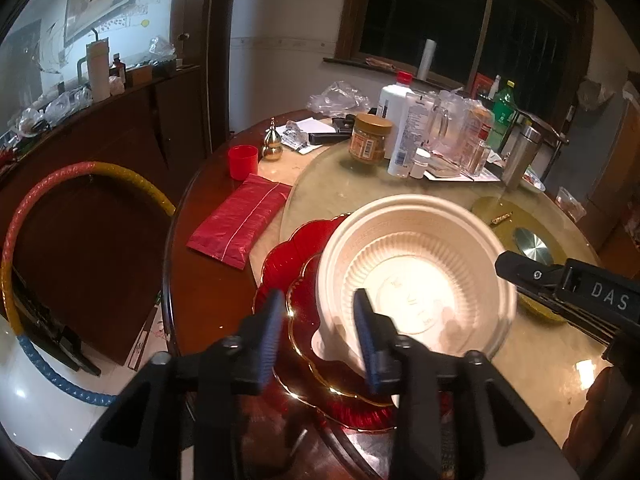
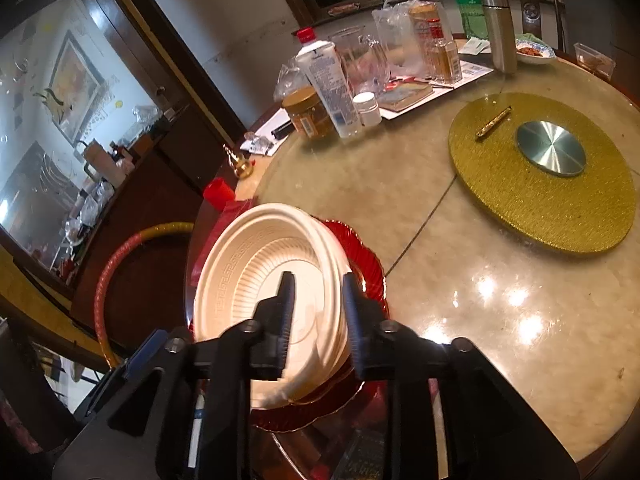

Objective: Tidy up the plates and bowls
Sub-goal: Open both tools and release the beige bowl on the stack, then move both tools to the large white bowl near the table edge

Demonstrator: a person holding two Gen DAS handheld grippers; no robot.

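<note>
A white ribbed disposable bowl [image 1: 420, 280] sits tilted on stacked red plates [image 1: 288, 256] with gold rims at the near table edge. My left gripper [image 1: 320, 332] is open, its blue-padded jaws straddling the bowl's near rim. In the right wrist view the bowl [image 2: 248, 276] leans on the red plates [image 2: 368, 260]. My right gripper [image 2: 316, 316] is open, with the bowl's right rim between its jaws. The right gripper [image 1: 520, 276] also shows at the bowl's right edge in the left wrist view.
A gold round mat [image 2: 540, 184] with a metal disc lies on the glass turntable. Bottles, jars and a jug [image 2: 360, 68] crowd the far side. A red cup [image 1: 243, 162] and red packet [image 1: 240, 220] lie at the left. A hoop [image 1: 48, 240] leans beside the table.
</note>
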